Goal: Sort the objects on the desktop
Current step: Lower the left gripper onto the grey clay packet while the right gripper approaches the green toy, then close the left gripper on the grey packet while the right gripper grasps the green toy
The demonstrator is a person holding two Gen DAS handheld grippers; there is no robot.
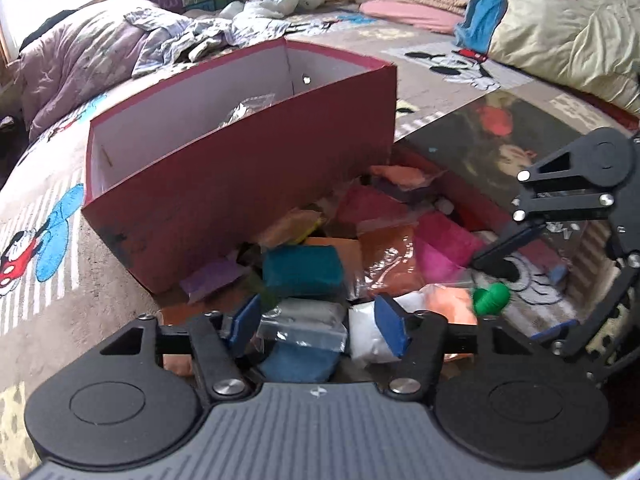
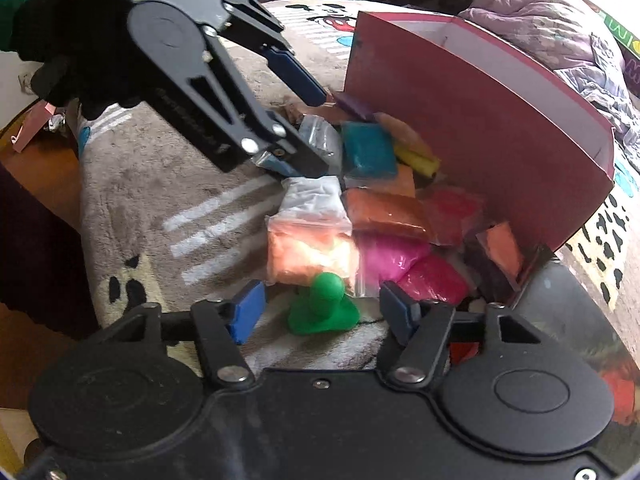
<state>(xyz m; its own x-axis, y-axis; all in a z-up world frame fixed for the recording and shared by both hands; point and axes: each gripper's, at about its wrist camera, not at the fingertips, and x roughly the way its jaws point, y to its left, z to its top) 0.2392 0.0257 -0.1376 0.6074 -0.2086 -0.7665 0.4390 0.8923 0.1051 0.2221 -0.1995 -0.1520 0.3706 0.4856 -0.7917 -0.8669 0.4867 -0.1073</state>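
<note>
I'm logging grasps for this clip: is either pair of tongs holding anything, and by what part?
Nothing is held: left tongs open over the grey packet, right tongs open around the green piece.

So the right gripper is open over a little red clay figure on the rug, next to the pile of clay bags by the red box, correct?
Not quite: the clay figure is green, not red, as the right wrist view shows. The rest holds: the right gripper is open over it on the rug, beside the pile of clay bags next to the red box.
</note>
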